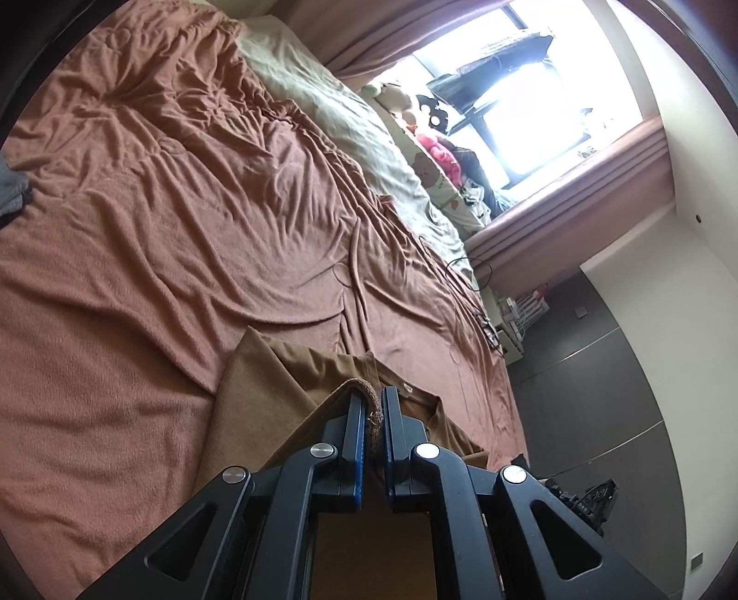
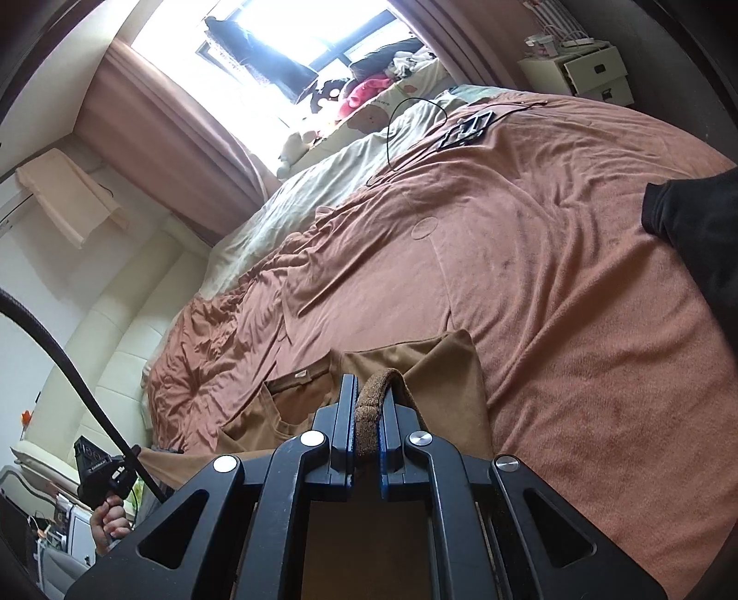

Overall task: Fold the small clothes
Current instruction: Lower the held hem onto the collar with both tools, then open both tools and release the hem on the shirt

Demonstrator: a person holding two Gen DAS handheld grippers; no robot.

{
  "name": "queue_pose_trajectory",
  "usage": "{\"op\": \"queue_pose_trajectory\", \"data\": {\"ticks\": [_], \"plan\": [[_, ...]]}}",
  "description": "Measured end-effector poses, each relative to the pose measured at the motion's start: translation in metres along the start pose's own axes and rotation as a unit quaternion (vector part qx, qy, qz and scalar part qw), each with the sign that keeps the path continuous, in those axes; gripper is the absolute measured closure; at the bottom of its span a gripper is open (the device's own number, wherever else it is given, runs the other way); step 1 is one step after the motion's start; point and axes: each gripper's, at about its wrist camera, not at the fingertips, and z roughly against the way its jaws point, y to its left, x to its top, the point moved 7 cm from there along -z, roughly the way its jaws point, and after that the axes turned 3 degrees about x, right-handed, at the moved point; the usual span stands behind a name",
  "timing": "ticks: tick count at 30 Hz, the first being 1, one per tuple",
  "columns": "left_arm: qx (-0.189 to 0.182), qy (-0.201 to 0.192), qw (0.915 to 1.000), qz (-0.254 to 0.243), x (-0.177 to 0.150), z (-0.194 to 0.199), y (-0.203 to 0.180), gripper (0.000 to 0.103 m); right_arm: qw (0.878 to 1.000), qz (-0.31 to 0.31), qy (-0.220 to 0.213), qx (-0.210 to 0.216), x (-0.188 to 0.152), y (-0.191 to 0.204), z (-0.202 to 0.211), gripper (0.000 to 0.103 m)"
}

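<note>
Left gripper (image 1: 373,406): jaws drawn narrow, clamped on a rolled, ribbed hem of the brown garment (image 1: 295,383). Hem bunched between the blue-edged fingers (image 1: 355,438), curling over their tips. Rest of the garment ahead of the claw and to either side, lying on the rust-coloured blanket (image 1: 161,231); a sewn label (image 1: 407,388) just right of the fingertips, near the neckline. Beyond the claw, far ahead: pale green sheet (image 1: 323,115), a heap of soft toys and cushions (image 1: 433,143), bright window (image 1: 530,106) behind. Thin black cable (image 1: 468,272) looping on the bedding, well ahead and to the right. Grey cloth (image 1: 11,194) at the far left edge.

Right gripper (image 2: 371,401): jaws likewise narrow, pinching a thick folded band of the same brown garment (image 2: 443,369), the band arching up over the fingertips. Garment spread just ahead, a broad panel to the right of the claw, the neck opening with its label (image 2: 302,374) to the left. Dark sleeve (image 2: 696,231) well off to the right, above the blanket (image 2: 553,277). Low left of the claw: the other handheld gripper body (image 2: 99,466) gripped by a hand (image 2: 108,519), a black cable (image 2: 69,369) arcing past it. Far ahead: window (image 2: 295,37), curtain (image 2: 161,138), white drawer unit (image 2: 581,74) upper right.
</note>
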Motion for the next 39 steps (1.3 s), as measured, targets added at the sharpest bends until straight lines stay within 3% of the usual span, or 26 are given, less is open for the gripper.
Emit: {"op": "queue_pose_trajectory", "data": {"ticks": [17,24,28,29,30,31,32,33,34,39], "plan": [[0.092,0.040,0.9950,0.006,0.020,-0.088,0.061,0.097,0.997,0.004,0.049,-0.066,0.017,-0.034,-0.080,0.099],[0.150,0.085,0.9850,0.003,0.007,-0.129,0.100,0.096,0.991,0.007,0.083,-0.104,0.006,-0.043,-0.114,0.099],[0.168,0.112,0.9794,-0.012,0.001,-0.135,0.102,0.092,0.991,0.004,0.091,-0.097,0.011,-0.034,-0.116,0.096],[0.170,0.117,0.9782,-0.023,0.001,-0.133,0.098,0.086,0.991,0.013,0.093,-0.096,0.011,-0.030,-0.114,0.093],[0.173,0.120,0.9770,-0.034,0.002,-0.131,0.094,0.073,0.991,0.021,0.094,-0.098,0.013,-0.028,-0.113,0.089],[0.178,0.121,0.9755,-0.048,0.002,-0.128,0.090,0.062,0.990,0.032,0.095,-0.101,0.013,-0.024,-0.111,0.077],[0.184,0.117,0.9739,-0.063,0.004,-0.124,0.085,0.040,0.989,0.041,0.095,-0.104,0.014,-0.023,-0.110,0.056],[0.188,0.112,0.9728,-0.077,0.006,-0.120,0.082,0.026,0.988,0.053,0.093,-0.109,0.014,-0.020,-0.107,0.045],[0.188,0.108,0.9719,-0.091,0.006,-0.117,0.077,0.023,0.987,0.065,0.092,-0.116,0.013,-0.018,-0.105,0.036],[0.211,0.119,0.9599,-0.141,0.001,-0.109,0.067,0.021,0.981,0.101,0.098,-0.137,0.004,-0.011,-0.094,0.036]]}}
